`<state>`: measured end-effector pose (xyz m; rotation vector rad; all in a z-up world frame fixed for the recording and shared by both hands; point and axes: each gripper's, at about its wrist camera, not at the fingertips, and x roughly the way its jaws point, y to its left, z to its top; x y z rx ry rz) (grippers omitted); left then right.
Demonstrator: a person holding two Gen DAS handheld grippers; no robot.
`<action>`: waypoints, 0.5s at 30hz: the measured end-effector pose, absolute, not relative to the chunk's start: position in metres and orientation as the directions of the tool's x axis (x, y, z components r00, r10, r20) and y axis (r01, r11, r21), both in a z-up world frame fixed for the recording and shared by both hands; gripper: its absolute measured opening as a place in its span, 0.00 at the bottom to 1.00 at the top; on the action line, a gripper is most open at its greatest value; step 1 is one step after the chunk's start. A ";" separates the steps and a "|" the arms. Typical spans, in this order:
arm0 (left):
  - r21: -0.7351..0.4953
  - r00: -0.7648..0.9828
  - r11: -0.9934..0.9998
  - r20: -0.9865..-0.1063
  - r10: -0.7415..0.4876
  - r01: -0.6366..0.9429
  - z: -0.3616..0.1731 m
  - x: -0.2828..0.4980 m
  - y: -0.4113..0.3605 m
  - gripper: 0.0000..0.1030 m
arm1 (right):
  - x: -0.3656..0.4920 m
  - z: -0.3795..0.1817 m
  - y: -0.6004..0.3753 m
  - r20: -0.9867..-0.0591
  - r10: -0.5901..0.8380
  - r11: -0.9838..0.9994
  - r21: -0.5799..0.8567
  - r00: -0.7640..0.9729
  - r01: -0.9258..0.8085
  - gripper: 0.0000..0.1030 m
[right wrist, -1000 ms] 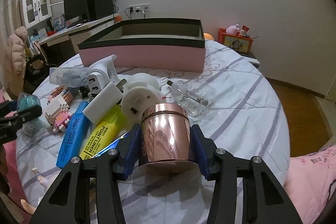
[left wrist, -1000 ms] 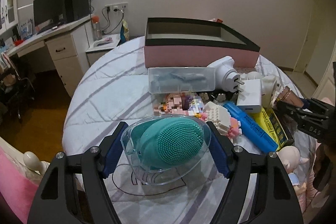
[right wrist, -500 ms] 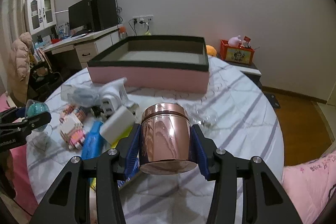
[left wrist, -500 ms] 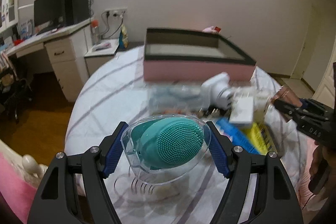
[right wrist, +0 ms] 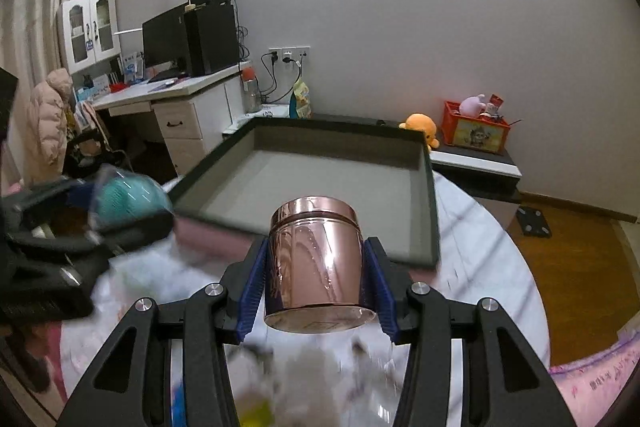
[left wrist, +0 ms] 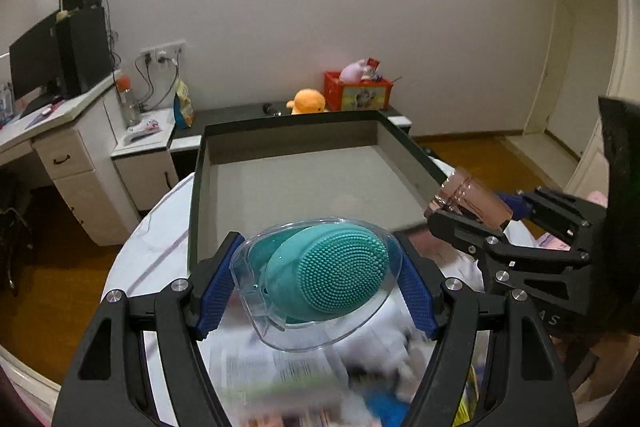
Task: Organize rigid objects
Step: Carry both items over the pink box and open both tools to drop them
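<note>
My left gripper (left wrist: 316, 279) is shut on a clear case holding a teal silicone brush (left wrist: 324, 279), held in the air just before the near rim of the pink box with black rim (left wrist: 280, 183). My right gripper (right wrist: 318, 287) is shut on a rose-gold metal tin (right wrist: 316, 259), also raised near the box (right wrist: 320, 183), whose grey inside shows nothing in it. The right gripper with the tin shows in the left wrist view (left wrist: 472, 203); the left gripper with the teal brush shows blurred in the right wrist view (right wrist: 128, 199).
The box sits on a round bed with a white striped cover (right wrist: 480, 247). Blurred small objects lie below both grippers (left wrist: 300, 375). A white desk with a monitor (right wrist: 168, 95) stands at the left, a low cabinet with a red crate (right wrist: 476, 131) behind the box.
Both grippers have risen and moved forward toward the box with their objects. The box's inside is now seen from above, and the clutter has dropped below the view.
</note>
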<state>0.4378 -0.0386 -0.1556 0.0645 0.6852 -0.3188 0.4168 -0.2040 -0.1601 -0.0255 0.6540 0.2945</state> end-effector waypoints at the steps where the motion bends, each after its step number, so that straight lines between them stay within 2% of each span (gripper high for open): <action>1: -0.032 0.719 0.949 -0.645 -0.258 0.312 -0.157 0.452 -0.041 0.72 | 0.430 -0.159 -0.202 -0.609 0.262 0.958 0.068 0.749 -0.279 0.48; 6: -0.076 0.675 0.951 -0.687 -0.268 0.299 -0.168 0.506 -0.039 0.72 | 0.483 -0.165 -0.195 -0.650 0.256 0.959 0.077 0.716 -0.273 0.48; 15: -0.040 0.597 0.964 -0.778 -0.195 0.263 -0.208 0.548 -0.039 0.72 | 0.533 -0.214 -0.188 -0.767 0.250 0.958 0.106 0.590 -0.267 0.48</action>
